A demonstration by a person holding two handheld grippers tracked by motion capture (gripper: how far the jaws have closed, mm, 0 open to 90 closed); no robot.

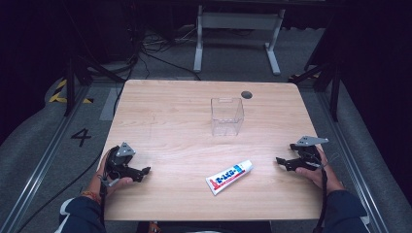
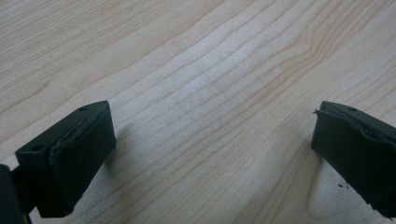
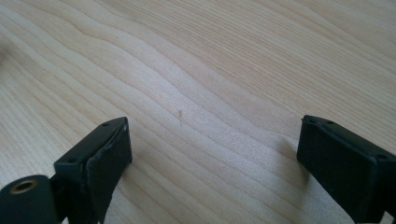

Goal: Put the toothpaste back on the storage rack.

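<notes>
Both my jaws spread wide over bare wood, nothing between them.

My left gripper (image 1: pixel 145 170) rests at the near left of the light wooden desk (image 1: pixel 170 111), its jaws gaping with only wood grain between them in the left gripper view (image 2: pixel 212 140). My right gripper (image 1: pixel 282 162) rests at the near right edge, jaws just as wide and empty (image 3: pixel 212 149). The white toothpaste tube with blue and red lettering (image 1: pixel 229 176) lies flat between the two, nearer my right one, touching neither. The clear plastic box (image 1: pixel 226 116) stands upright farther back, mid-desk.
</notes>
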